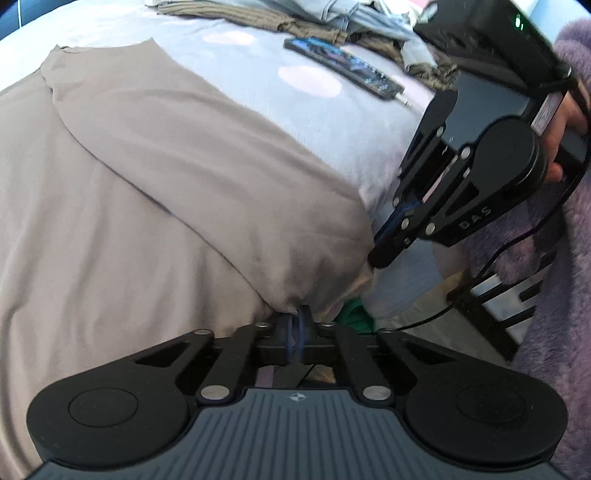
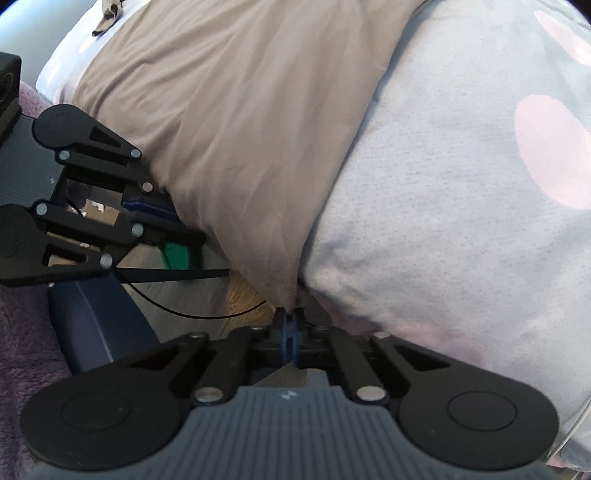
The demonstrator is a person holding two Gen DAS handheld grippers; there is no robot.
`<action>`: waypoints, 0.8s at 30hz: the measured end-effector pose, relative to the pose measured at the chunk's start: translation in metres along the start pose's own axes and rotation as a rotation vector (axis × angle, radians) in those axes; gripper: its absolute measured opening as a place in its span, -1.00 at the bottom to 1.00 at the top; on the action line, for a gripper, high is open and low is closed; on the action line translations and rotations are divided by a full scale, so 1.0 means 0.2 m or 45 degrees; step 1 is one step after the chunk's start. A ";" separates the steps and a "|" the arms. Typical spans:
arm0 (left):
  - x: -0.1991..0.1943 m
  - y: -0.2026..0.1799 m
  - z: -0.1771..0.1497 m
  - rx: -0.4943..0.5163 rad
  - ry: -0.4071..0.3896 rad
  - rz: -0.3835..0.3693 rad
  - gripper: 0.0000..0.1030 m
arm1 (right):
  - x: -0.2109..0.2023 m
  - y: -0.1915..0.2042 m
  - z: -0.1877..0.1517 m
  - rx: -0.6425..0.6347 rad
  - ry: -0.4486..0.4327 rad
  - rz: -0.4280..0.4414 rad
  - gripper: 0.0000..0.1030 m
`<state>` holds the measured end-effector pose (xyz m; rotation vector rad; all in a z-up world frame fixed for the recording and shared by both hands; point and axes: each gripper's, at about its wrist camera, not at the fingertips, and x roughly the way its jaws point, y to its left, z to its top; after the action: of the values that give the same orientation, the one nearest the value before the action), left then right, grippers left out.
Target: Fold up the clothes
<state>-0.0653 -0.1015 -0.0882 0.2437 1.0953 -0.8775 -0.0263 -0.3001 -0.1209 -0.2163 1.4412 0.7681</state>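
Both jaws: yours are closed, each pinching the near hem of the taupe garment [image 1: 155,206]. Left gripper [image 1: 295,325] holds a gathered bit of hem; right gripper [image 2: 290,325] holds the corner beside it, close by.

Garment: spread over the bed [image 1: 332,122], its near edge hanging past the bed's side where you grip it. One layer lies diagonally over another, so a fold is already in it; whether more folds are due cannot be settled from this.

Handling, as a judgement: thin, soft, light knit, no stiffness. It will drape and sag between your two holds, and may stretch or slip if tugged. Hold at hems and corners, keep the edge taut between the grippers, and move both together.

Surroundings: dotted pale bedcover beneath; a phone [image 1: 343,66] lying beyond the garment; a heap of other clothes [image 1: 332,22] at the far edge; a purple fleece sleeve [image 1: 569,258] at right.
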 end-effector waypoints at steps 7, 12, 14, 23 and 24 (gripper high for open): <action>-0.18 0.00 0.00 -0.067 -0.010 -0.147 -1.00 | -0.07 0.03 -0.02 0.000 -0.016 0.079 -0.98; -0.29 0.02 -0.03 -0.122 -0.042 -0.181 -1.00 | -0.09 0.07 -0.01 -0.036 -0.014 0.109 -0.98; -0.30 0.03 -0.04 -0.141 -0.036 -0.177 -1.00 | -0.09 0.09 -0.01 -0.050 -0.012 0.120 -0.98; -0.18 0.09 -0.05 -0.205 0.060 -0.169 -1.00 | -0.11 0.12 -0.01 -0.045 0.028 0.103 -0.98; -0.17 0.09 -0.06 -0.201 0.080 -0.167 -1.00 | -0.11 0.11 -0.01 -0.044 0.035 0.094 -0.98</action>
<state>-0.0654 -0.0657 -0.0683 0.0695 1.2434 -0.8994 -0.0405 -0.2921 -0.0929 -0.2016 1.4691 0.8539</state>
